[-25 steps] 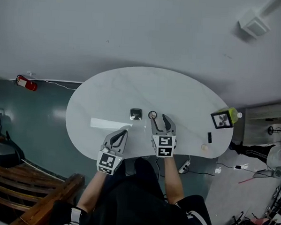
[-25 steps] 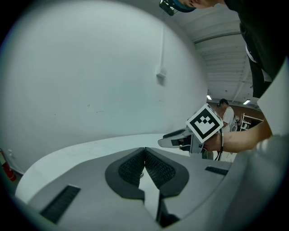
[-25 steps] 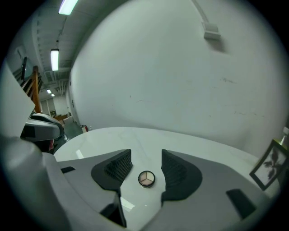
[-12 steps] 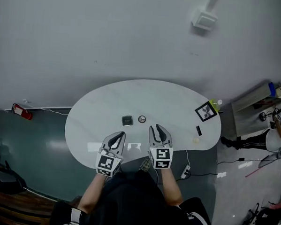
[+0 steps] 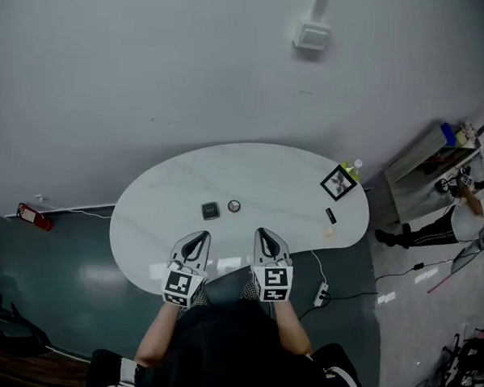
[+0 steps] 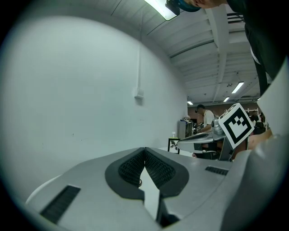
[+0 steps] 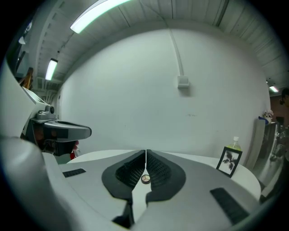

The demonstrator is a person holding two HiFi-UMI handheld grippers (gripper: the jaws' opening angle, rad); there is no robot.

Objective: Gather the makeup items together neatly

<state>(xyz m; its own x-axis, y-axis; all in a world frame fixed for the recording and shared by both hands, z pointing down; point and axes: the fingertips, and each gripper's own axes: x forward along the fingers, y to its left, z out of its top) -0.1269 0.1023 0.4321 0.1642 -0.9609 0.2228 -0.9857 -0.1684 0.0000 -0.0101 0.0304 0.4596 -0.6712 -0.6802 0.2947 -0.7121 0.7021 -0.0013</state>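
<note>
Makeup items sat split on the white oval table [image 5: 170, 185]: a square dark compact [image 5: 210, 210] and a round compact [image 5: 234, 206] lay just beside each other near the middle. A small dark stick [image 5: 331, 215] and a pale little round piece [image 5: 328, 231] lay well apart from them, toward the right end. Behind those two stood a picture frame [image 5: 337, 183], with a yellow-green bottle [image 5: 354, 167] just beyond it. Over the near edge, the left gripper [image 5: 201, 236] had its jaws together on nothing. The right gripper [image 5: 263, 233] had just been closing, its pads meeting with nothing between them. Bare tabletop lay between tongs and compacts. A plain pale wall carried a small box [image 5: 311, 34]. On the dark green floor [image 5: 76, 277] lay a red extinguisher [image 5: 32, 215] at left and a power strip [image 5: 321, 295] at right. A person [image 5: 422, 234] was beside a shelf [image 5: 417, 165].
</note>
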